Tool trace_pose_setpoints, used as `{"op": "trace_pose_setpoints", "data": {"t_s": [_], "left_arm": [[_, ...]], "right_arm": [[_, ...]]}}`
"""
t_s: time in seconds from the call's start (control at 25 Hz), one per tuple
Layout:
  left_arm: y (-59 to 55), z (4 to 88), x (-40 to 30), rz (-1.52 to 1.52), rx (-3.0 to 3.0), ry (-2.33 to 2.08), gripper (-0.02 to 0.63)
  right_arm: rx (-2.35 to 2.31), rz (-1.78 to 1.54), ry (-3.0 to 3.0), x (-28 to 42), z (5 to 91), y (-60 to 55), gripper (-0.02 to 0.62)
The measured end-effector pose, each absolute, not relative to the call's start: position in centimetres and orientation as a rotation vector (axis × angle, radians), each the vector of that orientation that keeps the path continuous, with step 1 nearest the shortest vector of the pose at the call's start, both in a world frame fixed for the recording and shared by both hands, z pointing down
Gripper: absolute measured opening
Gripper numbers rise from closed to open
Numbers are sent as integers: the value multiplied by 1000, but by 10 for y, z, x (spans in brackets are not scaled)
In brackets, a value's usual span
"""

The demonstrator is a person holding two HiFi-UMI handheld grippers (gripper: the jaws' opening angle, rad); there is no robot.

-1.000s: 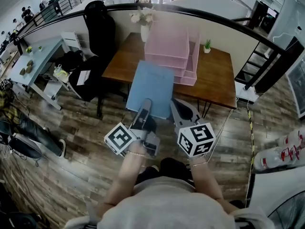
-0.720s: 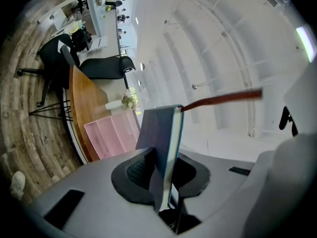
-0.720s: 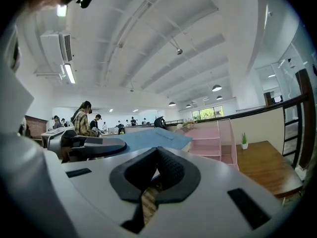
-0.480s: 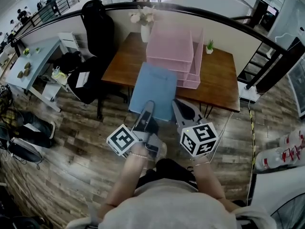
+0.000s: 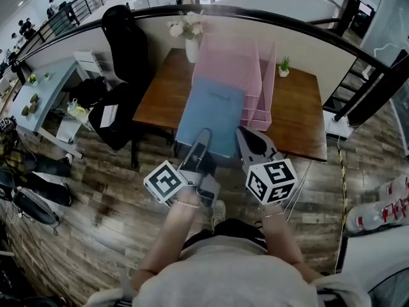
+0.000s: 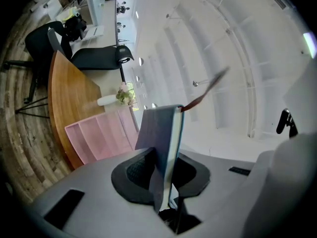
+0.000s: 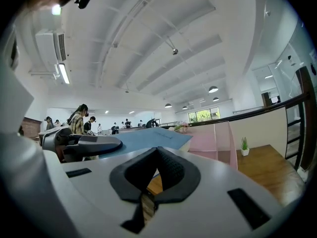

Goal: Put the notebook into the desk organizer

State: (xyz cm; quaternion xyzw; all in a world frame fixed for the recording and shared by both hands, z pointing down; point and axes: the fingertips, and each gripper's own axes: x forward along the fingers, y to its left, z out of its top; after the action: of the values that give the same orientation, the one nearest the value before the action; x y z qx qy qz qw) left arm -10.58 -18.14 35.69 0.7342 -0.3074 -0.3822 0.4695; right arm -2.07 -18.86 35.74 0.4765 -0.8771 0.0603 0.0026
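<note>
Nearest, left gripper [image 5: 202,139] clamped on the near edge of the blue notebook [image 5: 212,115], right gripper [image 5: 248,138] beside it closed, empty — the book, seemingly light and stiff enough for this edge pinch, juts over the table [image 5: 297,117] toward the pink desk organizer [image 5: 239,62] beyond.

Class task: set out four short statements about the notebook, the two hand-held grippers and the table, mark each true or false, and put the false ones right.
1. The left hand-held gripper is shut on the blue notebook. True.
2. The notebook lies inside the pink desk organizer. False: it is held in the air, outside it.
3. The right hand-held gripper grips the notebook too. False: its jaws are together with nothing between them.
4. A vase of flowers stands on the wooden table. True.
</note>
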Motion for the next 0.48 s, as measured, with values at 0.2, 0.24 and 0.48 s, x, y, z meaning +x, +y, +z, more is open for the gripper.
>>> {"op": "trace_pose_setpoints", "data": {"t_s": [0.2,0.24,0.48], "left_arm": [[-215,356,-98,-915,1819,-751,75],[-222,355,-97,-920,1816,-752,75],[-258,347,-89,-945,1825,-748,75]], "right_arm": [[1507,168,-2768,-17,349,-223,3],[1503,161,-2771,-17,347,-229,3],[1501,152,-2793,-7,342,-259,3]]}}
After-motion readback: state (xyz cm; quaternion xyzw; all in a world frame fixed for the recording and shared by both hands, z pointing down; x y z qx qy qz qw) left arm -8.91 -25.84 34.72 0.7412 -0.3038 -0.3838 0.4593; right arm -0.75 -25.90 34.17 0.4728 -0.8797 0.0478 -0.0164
